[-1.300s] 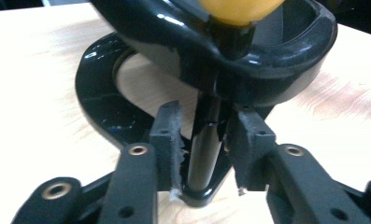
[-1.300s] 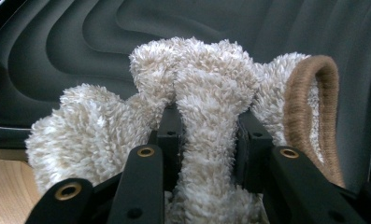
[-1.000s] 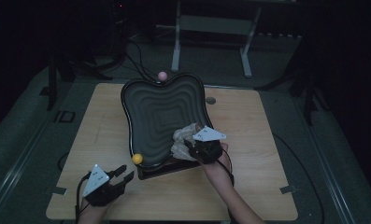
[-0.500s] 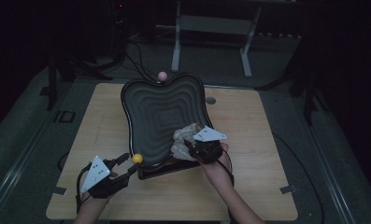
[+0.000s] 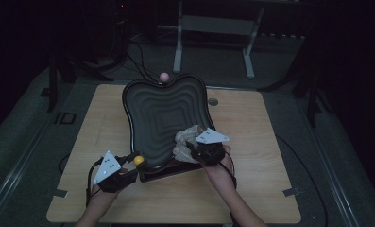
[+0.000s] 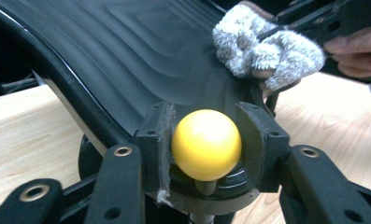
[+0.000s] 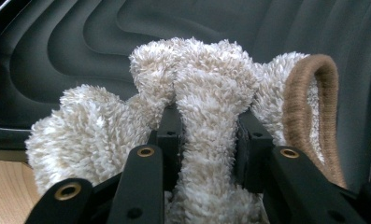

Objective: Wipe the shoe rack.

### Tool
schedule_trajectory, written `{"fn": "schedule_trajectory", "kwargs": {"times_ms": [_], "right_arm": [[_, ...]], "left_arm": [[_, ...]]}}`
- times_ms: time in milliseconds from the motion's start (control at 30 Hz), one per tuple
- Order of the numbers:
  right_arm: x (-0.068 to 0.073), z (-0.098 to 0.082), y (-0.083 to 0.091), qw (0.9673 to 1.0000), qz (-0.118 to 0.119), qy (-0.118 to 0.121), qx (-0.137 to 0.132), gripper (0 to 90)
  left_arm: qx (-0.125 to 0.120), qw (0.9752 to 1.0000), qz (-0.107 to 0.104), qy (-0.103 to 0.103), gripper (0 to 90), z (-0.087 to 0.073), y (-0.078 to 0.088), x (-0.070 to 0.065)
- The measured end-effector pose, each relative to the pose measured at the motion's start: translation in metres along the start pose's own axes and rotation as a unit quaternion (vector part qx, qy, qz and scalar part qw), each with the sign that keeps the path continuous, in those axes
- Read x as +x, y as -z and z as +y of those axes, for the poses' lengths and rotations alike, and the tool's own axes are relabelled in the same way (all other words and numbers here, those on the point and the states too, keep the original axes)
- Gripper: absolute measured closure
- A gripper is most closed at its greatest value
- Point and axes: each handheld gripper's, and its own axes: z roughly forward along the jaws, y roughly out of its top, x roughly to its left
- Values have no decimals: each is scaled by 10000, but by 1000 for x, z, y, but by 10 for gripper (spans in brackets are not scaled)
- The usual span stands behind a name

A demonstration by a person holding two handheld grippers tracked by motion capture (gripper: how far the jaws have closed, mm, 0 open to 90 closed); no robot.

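1. Your left gripper [image 6: 206, 140] had just been closing. Its jaws stood on either side of the yellow ball knob [image 6: 206, 144] and its pads pressed on it. The knob sat at the near left corner of the black ridged tray [image 5: 161, 109], towards the near edge of the table [image 5: 251, 189].
2. Your right gripper [image 7: 206, 135] was clamped on a fold of the fluffy beige cloth [image 7: 211, 84], which lay against the tray's near right corner.
3. Risk: the knob was round and smooth. Any pull off its centre could have let it squirt out of the pads, and the tilted tray would then have dropped or swung.
4. Risk: the tray appeared propped on its near edge. Hard wiping pressure towards the far edge of the table, near the pink ball [image 5: 164, 76], could have tipped or slid it.
5. Risk: only a narrow fold was pinched, so dragging it over the ridges could have pulled the cloth free.
6. Risk: the loose cloth lobes could have snagged on the tray rim.
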Motion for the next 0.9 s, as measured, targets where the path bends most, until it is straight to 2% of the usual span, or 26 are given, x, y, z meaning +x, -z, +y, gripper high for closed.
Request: {"fn": "schedule_trajectory", "kwargs": {"times_ms": [333,400,533,667,767,833,900], "right_arm": [[-5,1,-2,10000,75,-18,13,681],[-10,3,-5,9999,140,-63,35,680],[-15,5,-9,9999,144,-60,26,680],[-15,5,-10,9999,139,-43,-23,680],[-15,4,-8,9996,241,-130,-97,681],[-14,8,-4,9994,328,-81,-81,682],[-10,14,6,9990,383,-16,-217,683]], "left_arm": [[-34,10000,56,37,594,0,-4,-2],[-21,9999,90,42,595,1,-6,-1],[-51,9999,111,110,596,1,-9,1],[-24,9998,154,86,597,1,-9,0],[-42,9998,164,103,597,1,-9,-1],[-32,9998,166,108,597,1,-9,-1],[-26,9998,164,85,598,1,-9,-1]]}}
